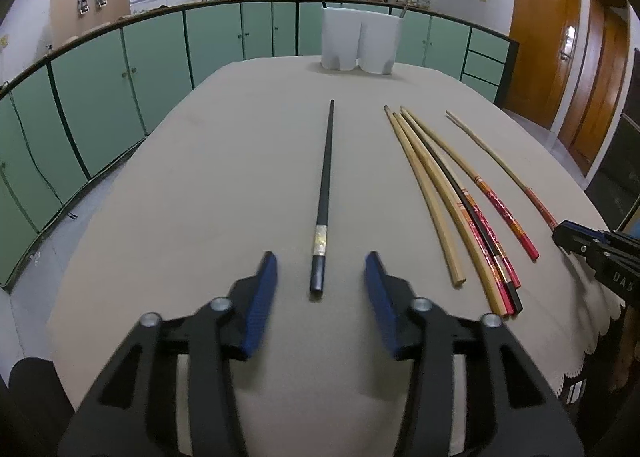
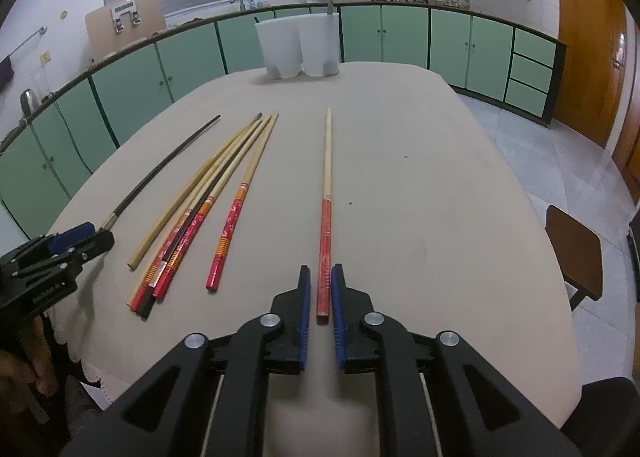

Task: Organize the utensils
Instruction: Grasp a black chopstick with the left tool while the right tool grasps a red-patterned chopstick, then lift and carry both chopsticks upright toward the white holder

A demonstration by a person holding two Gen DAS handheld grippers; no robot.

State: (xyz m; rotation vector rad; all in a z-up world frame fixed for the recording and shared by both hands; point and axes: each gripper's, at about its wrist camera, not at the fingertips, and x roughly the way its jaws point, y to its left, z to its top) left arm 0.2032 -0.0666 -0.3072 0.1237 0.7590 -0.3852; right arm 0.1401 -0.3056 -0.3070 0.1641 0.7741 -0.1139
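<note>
A black chopstick (image 1: 325, 185) with a silver band lies on the tan tablecloth, its thick end between the wide-open blue pads of my left gripper (image 1: 321, 263), untouched. A red-handled bamboo chopstick (image 2: 326, 217) lies alone; its red end sits between the narrow blue pads of my right gripper (image 2: 321, 277), which nearly close on it with small gaps showing. A bundle of several bamboo, red and black chopsticks (image 1: 452, 197) lies between the two grippers and also shows in the right wrist view (image 2: 208, 209). A white two-compartment holder (image 1: 360, 41) stands at the table's far end.
The tablecloth's lace edge (image 1: 592, 317) hangs at the near side. A wooden stool (image 2: 576, 253) stands right of the table. Green cabinets (image 1: 120, 69) ring the room behind. The left gripper shows in the right wrist view (image 2: 60, 249).
</note>
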